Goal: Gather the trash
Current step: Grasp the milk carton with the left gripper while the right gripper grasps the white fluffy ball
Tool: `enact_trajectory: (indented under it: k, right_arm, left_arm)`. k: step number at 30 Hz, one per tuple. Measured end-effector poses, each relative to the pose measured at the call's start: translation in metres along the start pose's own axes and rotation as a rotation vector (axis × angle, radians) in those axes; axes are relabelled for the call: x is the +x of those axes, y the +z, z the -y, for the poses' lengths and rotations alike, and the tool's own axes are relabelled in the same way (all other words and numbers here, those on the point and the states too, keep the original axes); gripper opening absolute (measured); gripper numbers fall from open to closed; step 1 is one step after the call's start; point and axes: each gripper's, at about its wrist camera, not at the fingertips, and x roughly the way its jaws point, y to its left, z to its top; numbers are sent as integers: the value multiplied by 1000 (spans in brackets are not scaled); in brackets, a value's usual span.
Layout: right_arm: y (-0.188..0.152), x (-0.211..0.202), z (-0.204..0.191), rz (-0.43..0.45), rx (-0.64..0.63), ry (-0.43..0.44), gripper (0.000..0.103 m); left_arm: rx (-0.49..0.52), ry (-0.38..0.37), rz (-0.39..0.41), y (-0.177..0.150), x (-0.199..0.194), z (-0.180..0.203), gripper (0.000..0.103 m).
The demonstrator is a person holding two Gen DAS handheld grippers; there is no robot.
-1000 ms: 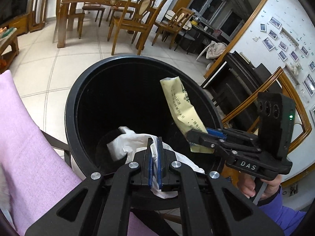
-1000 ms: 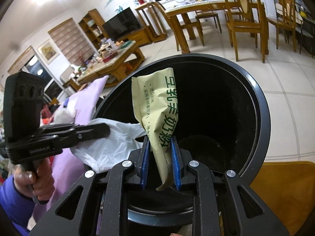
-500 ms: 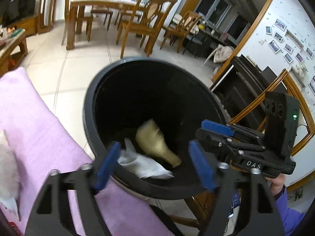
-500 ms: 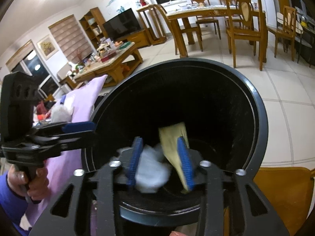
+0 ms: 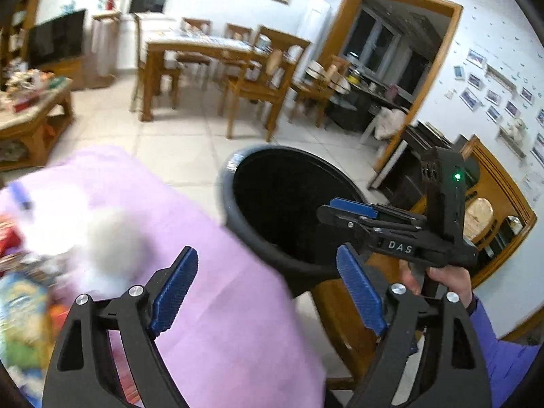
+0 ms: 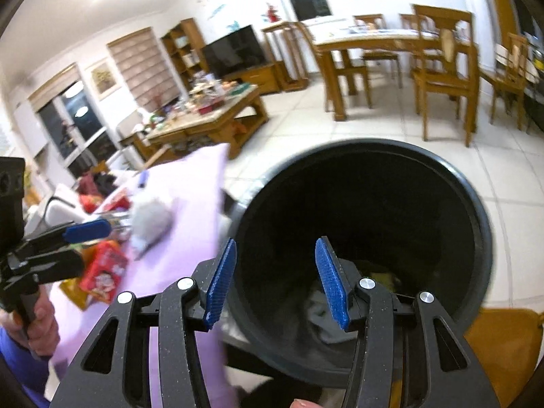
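Both grippers are spread apart and empty: the right gripper [image 6: 275, 280] over the bin [image 6: 476, 210], the left gripper [image 5: 268, 289] beside it above the purple cloth [image 5: 210, 306]. Trash in reach appears to be the white wad [image 5: 112, 238] and red packet [image 6: 103, 268]; approach squarely and pinch each at its middle.

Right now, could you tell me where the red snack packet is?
In the right wrist view the red snack packet lies at the left on the pink cloth, just below the white fluffy wad, left of the black bin.
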Motion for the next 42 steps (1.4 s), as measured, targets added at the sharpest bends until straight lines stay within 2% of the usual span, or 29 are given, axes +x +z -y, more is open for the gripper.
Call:
enact_trajectory:
  k: [5,8,10,12,18,22,25,29,34,39,42]
  right_arm:
    - [13,21,-55,-28,-73,89,49]
    - [20,36,-83,-37,-101,123,65]
    - [26,50,-101,-54,-110,140,65]
    - [27,65,-118,-75,-118,149,65]
    - [38,118,-155,-144,-143,146,65]
    - [41,147,-166,-178,-156,121,65]
    - [43,164,-172,-199,-162,102,65]
    - [42,184,-172,-228,-155,85,65]
    - [38,194,-171,-241,-164,83,65]
    - [35,192,-173,-235,-198,61,45]
    - [34,185,-170,-225,-197,71,41]
  left_arm:
    - [-65,178,54,-22,-59,-51,84]
    - [-106,277,43,-41,-82,-83,84]
    - [-119,355,10,-54,-88,-104,83]
    - [-124,382,-17,-61,-87,-117,83]
    - [-92,378,-68,-73,-67,-133,83]
    - [-89,342,-73,-76,-59,-138,82]
    - [-80,352,-82,-74,-54,-144,75]
    - [-109,319,-99,-73,-48,-150,63]
    - [-98,335,-118,-73,-38,-151,59]
    - [-109,331,-99,-76,-39,-151,58]
    - [-112,343,-67,-76,-47,-150,58]
